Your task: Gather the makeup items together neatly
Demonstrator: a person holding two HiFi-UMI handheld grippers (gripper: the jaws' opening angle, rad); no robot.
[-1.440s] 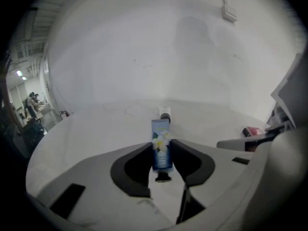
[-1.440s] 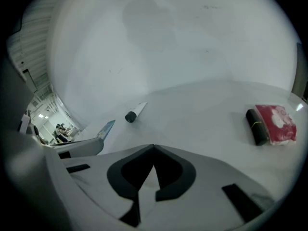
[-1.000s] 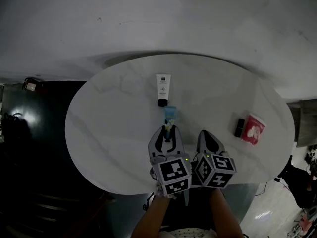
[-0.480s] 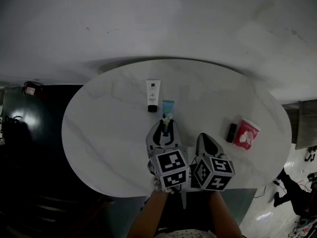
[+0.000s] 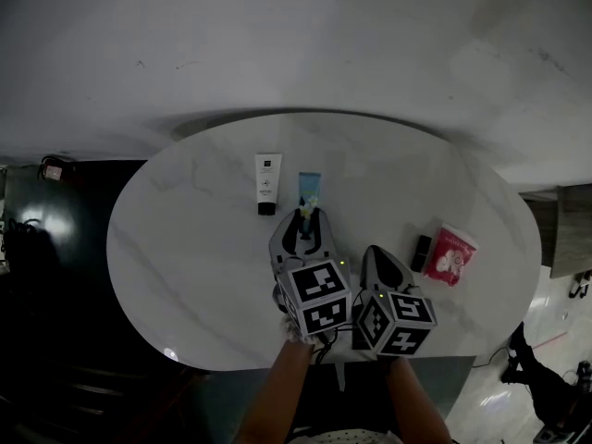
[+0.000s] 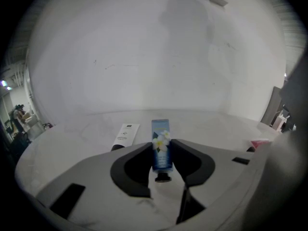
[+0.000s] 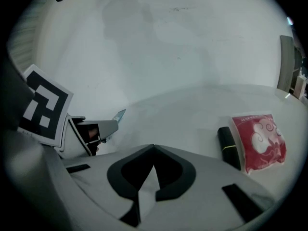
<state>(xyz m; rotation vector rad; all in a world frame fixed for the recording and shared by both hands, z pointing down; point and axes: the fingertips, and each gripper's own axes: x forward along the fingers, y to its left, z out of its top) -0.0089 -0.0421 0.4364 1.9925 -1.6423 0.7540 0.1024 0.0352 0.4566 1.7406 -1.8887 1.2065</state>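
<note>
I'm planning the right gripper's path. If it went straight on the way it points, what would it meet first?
Likely the bare table, as far as depth shows: the shut right gripper aims left of the lipstick and pouch.

Table (image 5: 185, 248): white marble with faint grey veining. Toward the far edge, white tube (image 5: 266, 179) with a black cap; blue tube (image 5: 309, 188) with a white flower print and a black cap. Toward the right edge, pouch (image 5: 450, 255) red with a pale swirl pattern; stick (image 5: 421, 252) black with a thin light band. Left gripper (image 5: 308, 215) and right gripper (image 5: 375, 251): grey, with black pads (image 6: 130, 170). Marker cubes (image 5: 322, 299): black squares on white.
</note>
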